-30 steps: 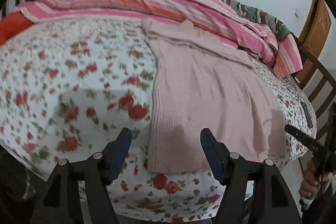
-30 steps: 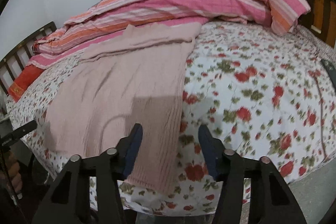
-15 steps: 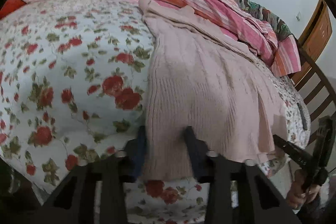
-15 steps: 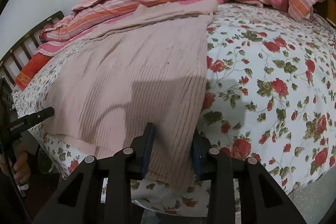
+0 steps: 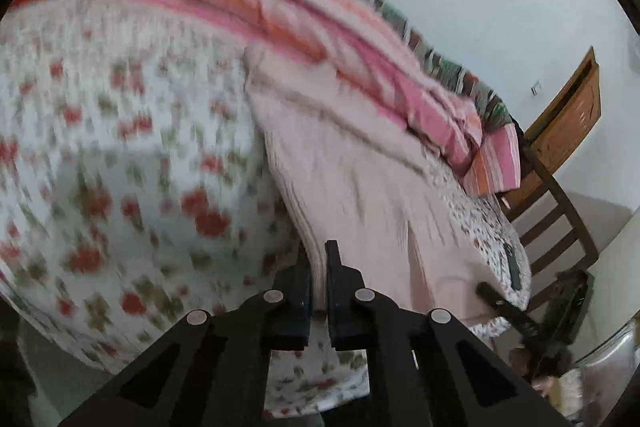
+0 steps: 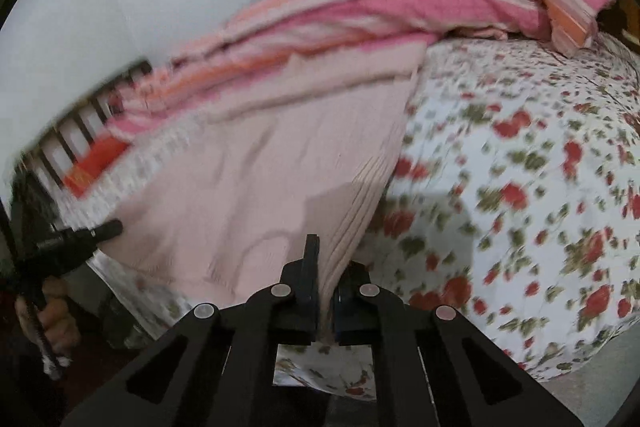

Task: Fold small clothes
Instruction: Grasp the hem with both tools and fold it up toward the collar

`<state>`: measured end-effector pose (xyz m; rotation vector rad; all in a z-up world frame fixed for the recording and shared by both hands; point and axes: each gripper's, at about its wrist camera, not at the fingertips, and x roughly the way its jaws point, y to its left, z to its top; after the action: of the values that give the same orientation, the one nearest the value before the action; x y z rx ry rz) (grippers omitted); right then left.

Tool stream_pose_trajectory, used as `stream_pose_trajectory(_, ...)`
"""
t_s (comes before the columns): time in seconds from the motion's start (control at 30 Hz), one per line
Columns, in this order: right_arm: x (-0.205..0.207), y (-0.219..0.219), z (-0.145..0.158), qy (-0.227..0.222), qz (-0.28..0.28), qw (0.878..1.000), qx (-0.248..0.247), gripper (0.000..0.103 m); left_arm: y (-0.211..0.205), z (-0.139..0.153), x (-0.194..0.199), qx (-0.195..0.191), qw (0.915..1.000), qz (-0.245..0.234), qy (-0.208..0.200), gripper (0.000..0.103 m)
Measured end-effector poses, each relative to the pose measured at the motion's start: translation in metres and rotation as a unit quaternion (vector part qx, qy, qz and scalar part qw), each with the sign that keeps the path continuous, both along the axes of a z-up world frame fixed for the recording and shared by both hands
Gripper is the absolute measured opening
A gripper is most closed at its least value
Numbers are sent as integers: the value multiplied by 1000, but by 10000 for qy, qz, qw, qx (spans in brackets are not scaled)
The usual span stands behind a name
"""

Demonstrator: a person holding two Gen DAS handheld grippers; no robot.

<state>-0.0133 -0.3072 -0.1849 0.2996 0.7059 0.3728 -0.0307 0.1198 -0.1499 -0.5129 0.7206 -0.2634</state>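
On the floral bedsheet (image 5: 120,147), pink knit garment (image 5: 360,187), left gripper (image 5: 319,267) and right gripper (image 6: 326,267) fingers just closed, clamped on its hem

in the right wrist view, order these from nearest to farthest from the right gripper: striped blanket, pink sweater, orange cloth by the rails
1. pink sweater: its near hem is pinched in the right gripper, which is shut on it.
2. orange cloth: far left, by the wooden rails.
3. striped blanket: heaped along the wall at the far side of the bed.
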Motion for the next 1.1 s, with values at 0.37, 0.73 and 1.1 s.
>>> stream_pose_trajectory(0.37,36,-12,60,-306,-6,9969,719,5,0,68,40,67,9983,191,-544,7)
stream_pose_trajectory(0.73,132,-21,80,-174,-226,9904,1356,5,7,80,130,-60,9964,694,-475,7)
stream_pose_trajectory(1.1,237,-23,70,87,-308,9866,1601,5,4,66,230,101,9962,807,-302,7)
